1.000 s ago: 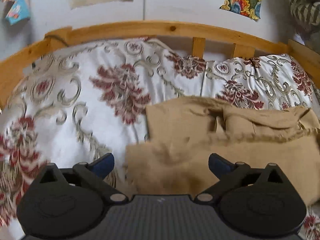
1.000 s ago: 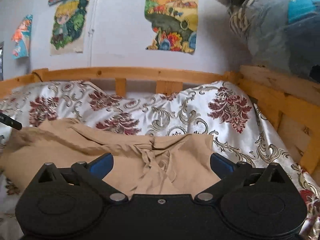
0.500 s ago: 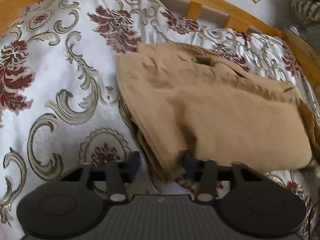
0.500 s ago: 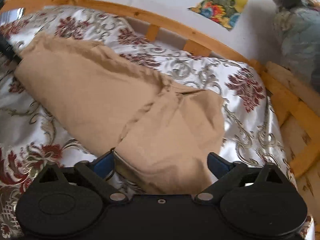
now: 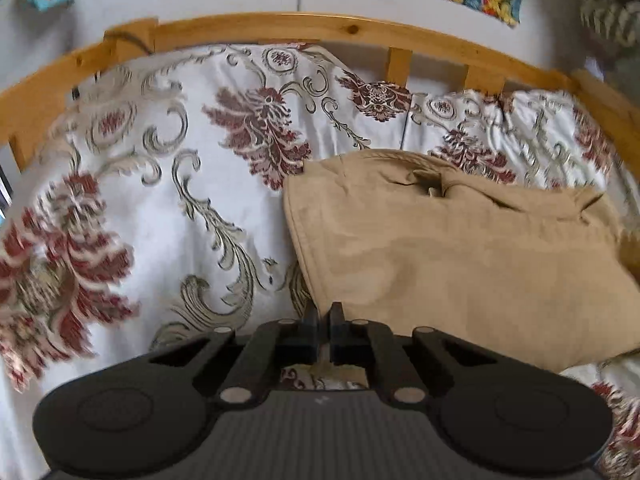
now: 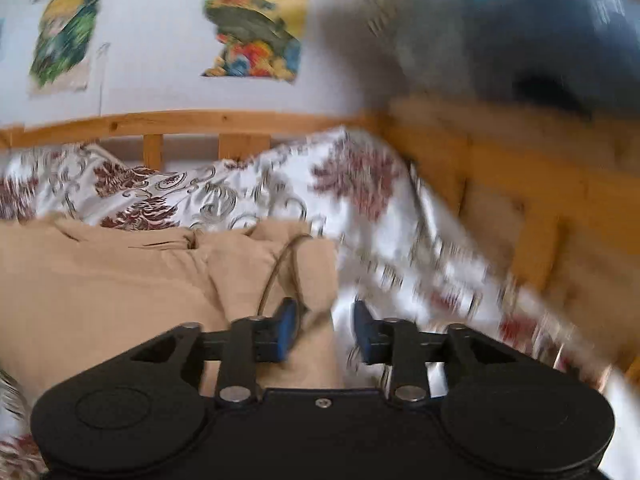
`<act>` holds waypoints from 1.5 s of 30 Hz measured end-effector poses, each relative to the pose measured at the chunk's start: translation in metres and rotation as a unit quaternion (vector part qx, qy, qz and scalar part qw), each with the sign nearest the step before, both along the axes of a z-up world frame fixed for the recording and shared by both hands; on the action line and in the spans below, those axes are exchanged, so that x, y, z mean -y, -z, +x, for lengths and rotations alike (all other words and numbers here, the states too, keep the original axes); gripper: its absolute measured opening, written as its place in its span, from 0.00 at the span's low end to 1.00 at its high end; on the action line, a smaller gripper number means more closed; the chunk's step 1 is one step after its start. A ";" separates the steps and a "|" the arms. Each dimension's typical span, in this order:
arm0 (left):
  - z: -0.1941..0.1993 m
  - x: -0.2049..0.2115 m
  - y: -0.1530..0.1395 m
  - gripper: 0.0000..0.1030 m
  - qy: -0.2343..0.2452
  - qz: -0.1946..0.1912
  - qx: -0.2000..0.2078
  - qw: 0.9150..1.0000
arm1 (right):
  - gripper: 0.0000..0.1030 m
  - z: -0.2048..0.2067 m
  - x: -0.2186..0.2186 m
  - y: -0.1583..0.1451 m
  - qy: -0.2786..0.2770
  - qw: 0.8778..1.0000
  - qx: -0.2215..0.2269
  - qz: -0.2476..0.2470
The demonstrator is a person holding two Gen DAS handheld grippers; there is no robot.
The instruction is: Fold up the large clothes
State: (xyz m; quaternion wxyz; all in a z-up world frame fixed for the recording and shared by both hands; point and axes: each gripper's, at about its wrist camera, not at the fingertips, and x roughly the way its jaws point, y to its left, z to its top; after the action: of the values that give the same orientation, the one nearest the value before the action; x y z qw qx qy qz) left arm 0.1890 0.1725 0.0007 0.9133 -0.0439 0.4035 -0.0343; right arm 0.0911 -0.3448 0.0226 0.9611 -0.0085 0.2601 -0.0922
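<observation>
A tan garment (image 5: 452,256) lies folded on the floral bedspread (image 5: 192,184), to the right of centre in the left wrist view. My left gripper (image 5: 324,318) is shut on the garment's near left corner. In the right wrist view the same garment (image 6: 120,280) fills the left half. My right gripper (image 6: 325,320) is partly closed around its near right edge; the jaws still stand apart, with cloth at the left pad (image 6: 286,326) and bedspread showing in the gap.
A wooden bed rail (image 5: 360,32) runs along the back and a wooden side rail (image 6: 520,184) stands close on the right. Posters (image 6: 256,20) hang on the white wall. A grey and blue bundle (image 6: 520,32) sits above the right rail.
My left gripper went from half closed around the garment's corner to fully shut on it. My right gripper narrowed from wide open. Both views tilted up, and the right one swung right.
</observation>
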 end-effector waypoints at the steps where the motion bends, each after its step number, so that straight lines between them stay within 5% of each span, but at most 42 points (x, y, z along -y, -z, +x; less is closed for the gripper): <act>1: 0.001 -0.004 0.004 0.04 -0.003 -0.010 -0.003 1.000 | 0.70 -0.004 0.004 -0.002 0.004 1.000 -0.008 0.026; 3: -0.001 -0.010 0.014 0.07 -0.011 -0.033 -0.007 0.999 | 0.82 -0.014 0.009 -0.007 0.009 0.997 -0.016 0.071; 10: -0.013 -0.024 0.035 0.30 -0.021 -0.086 -0.018 0.996 | 0.84 -0.026 0.018 -0.002 0.020 0.985 -0.065 0.159; 15: -0.014 -0.023 0.037 0.32 -0.018 -0.076 -0.016 0.997 | 0.92 -0.033 0.000 -0.009 -0.046 0.991 -0.083 0.094; 19: -0.010 -0.020 0.038 0.13 -0.026 -0.064 -0.021 0.997 | 0.95 -0.034 -0.011 -0.003 -0.091 0.988 -0.114 0.045; 23: -0.013 -0.016 0.036 0.08 -0.026 -0.047 -0.012 0.998 | 0.94 -0.045 -0.009 -0.022 -0.099 0.993 -0.035 0.052; 26: -0.016 -0.014 0.034 0.07 -0.026 -0.039 -0.006 0.999 | 0.97 -0.054 0.002 -0.037 -0.042 0.996 0.043 0.068; 35: -0.028 -0.022 0.031 0.07 -0.027 -0.065 0.000 0.998 | 0.98 -0.074 0.044 -0.040 0.101 0.978 0.117 0.141; 39: -0.027 -0.018 0.031 0.07 -0.026 -0.055 -0.002 0.998 | 0.98 -0.060 0.029 -0.034 -0.044 0.990 0.053 0.123; 42: -0.027 -0.017 0.032 0.07 -0.026 -0.052 -0.003 0.998 | 0.97 -0.049 -0.009 -0.022 -0.134 0.991 -0.016 0.007; 45: -0.027 -0.015 0.031 0.07 -0.026 -0.048 -0.001 0.999 | 0.95 -0.038 -0.030 -0.002 -0.163 0.982 -0.069 -0.069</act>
State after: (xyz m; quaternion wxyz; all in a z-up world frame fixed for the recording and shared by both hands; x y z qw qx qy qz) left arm 0.1624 0.1878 -0.0302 0.9102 -0.0977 0.4014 -0.0298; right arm 0.0528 -0.3151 0.0248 0.9402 -0.1237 0.3137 0.0486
